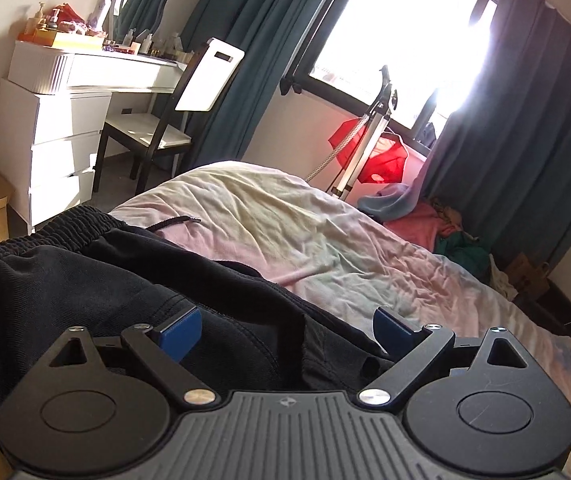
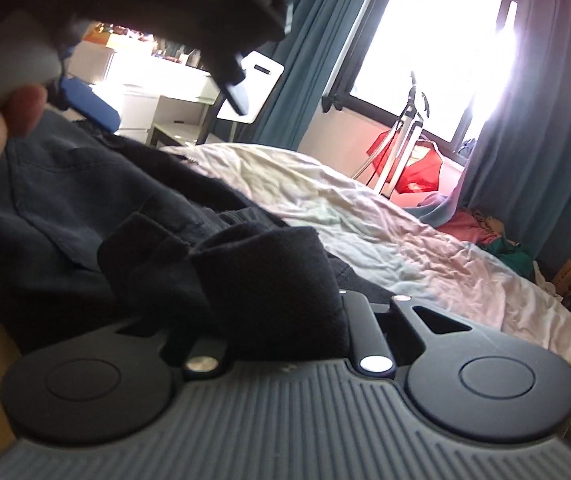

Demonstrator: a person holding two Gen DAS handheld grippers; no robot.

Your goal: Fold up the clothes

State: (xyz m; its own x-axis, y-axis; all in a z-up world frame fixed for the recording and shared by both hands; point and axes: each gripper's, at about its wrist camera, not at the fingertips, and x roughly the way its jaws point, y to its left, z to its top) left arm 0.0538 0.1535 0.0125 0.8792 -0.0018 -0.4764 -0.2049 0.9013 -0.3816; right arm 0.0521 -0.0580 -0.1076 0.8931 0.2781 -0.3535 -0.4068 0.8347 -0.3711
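Black trousers (image 1: 85,280) with an elastic waistband and a loose drawstring lie on the bed (image 1: 285,232). My left gripper (image 1: 287,328) is open, its blue pads spread wide just over the dark cloth, holding nothing. In the right wrist view the trousers (image 2: 65,200) spread to the left and a bunched fold of them (image 2: 269,280) covers my right gripper (image 2: 281,312). Its fingers are closed in on that fold and the tips are hidden. The left gripper (image 2: 125,20) and the hand holding it show at the upper left.
The bed has a crumpled pale sheet (image 2: 405,248). A white dresser (image 1: 65,120) and chair (image 1: 157,128) stand at the back left. A stand with red cloth (image 1: 381,148) is by the window. A heap of clothes (image 1: 437,232) lies at the far right.
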